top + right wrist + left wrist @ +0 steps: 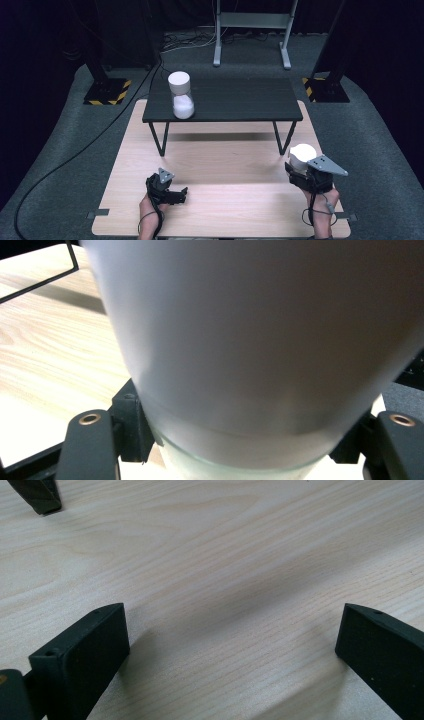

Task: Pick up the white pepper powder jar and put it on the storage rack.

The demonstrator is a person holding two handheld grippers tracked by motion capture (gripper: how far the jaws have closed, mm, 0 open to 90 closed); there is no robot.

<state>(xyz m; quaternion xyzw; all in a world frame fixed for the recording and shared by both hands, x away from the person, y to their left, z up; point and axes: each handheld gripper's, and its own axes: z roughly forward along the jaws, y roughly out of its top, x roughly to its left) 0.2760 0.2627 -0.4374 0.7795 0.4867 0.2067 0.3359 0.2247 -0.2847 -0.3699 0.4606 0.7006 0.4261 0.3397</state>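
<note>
1. I find the right gripper [300, 167] at about 4 o'clock on the wooden table [220, 165], with a white-lidded jar [302, 155] between its jaws. In the right gripper view the jar [260, 350] sits pressed between the two jaw blocks, so I judge the jaws closed on its lower glass body, below the lid.

2. The jar's long axis looks roughly upright in the high view, lid uppermost. It lies directly ahead of the right gripper, in contact with it. The right hand is the near one; the left is well apart, across the table.

3. The left gripper [172, 192] rests low at about 7 o'clock, just over the bare wood. Its jaws stand wide apart and hold nothing, as the left gripper view confirms [230, 650].

4. A second jar [181, 97], with a white lid and white contents, stands upright on the black shelf [235, 100] at about 11 o'clock, near its front-left edge.

5. I judge the coming move turns on lifting the held jar towards 12 o'clock and up onto the shelf, clearing its front edge.

6. Hidden or doubtful: the held jar's base and contents are cut off; I cannot tell whether it touches the table or is lifted. The right hand covers the gripper's rear.
</note>
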